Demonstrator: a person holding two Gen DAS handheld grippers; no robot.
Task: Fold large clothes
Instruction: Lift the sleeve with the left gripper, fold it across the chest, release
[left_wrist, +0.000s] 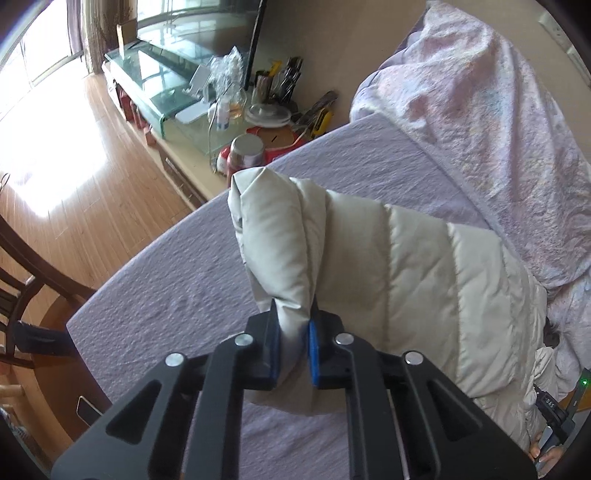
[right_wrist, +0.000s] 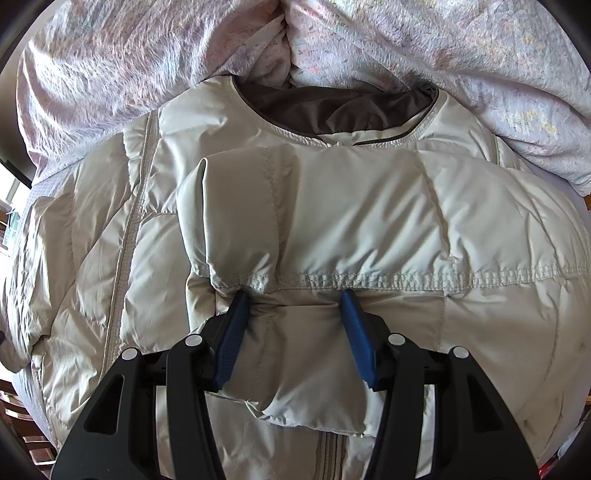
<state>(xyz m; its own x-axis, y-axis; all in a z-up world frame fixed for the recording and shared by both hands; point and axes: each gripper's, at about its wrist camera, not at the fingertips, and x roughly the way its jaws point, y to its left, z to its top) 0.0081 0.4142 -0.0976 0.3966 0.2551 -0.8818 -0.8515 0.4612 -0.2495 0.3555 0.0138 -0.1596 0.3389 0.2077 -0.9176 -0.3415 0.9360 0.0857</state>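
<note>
Bright daylight from window (left_wrist: 33, 55); floor (left_wrist: 62, 155) glare blown out; fisheye edges.

I can make out only "DAS" in white on the small black device (left_wrist: 551, 403) at the frame's lower right edge.

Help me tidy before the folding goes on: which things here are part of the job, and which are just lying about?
Part of the job:
puffer jacket
left gripper, shut on its sleeve
right gripper, jaws apart around a fold

Lying about:
floral quilt
metal jar
lidded plastic tub
glass TV stand
</note>
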